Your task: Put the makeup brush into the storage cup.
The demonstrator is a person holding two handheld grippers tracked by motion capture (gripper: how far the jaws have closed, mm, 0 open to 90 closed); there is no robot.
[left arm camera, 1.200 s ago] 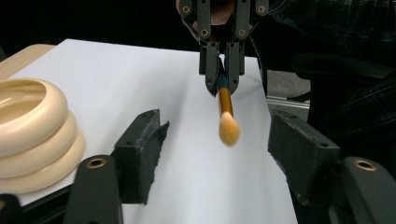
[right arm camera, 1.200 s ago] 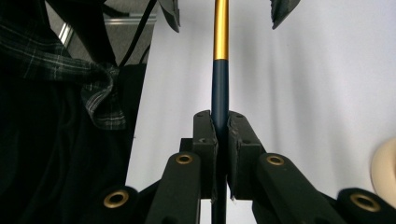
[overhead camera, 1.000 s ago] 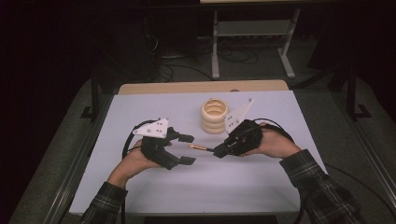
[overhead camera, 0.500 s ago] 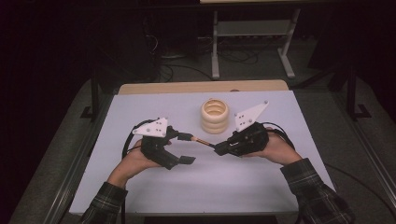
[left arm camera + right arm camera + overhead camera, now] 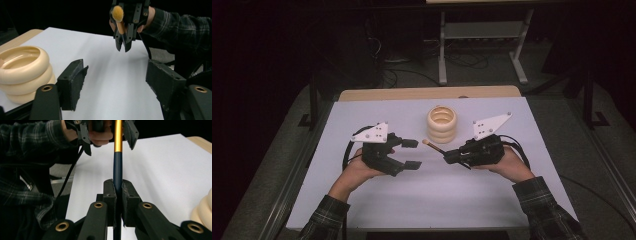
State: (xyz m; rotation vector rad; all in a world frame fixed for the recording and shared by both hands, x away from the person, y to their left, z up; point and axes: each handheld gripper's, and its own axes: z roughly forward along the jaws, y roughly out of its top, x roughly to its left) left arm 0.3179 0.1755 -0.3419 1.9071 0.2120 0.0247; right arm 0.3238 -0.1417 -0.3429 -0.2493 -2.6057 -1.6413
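Gripping the brush [image 5: 432,145] mid-table, right gripper [image 5: 446,157] is clamped on its handle; left gripper [image 5: 411,154] gapes, jaws just narrowing, nothing between, near stacked rings [image 5: 442,124].

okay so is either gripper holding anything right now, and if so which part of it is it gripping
The right gripper holds a small brush, clamped on the dark blue part of its handle, bristle tip pointing toward the left gripper. The left gripper's jaws are open, holding nothing.
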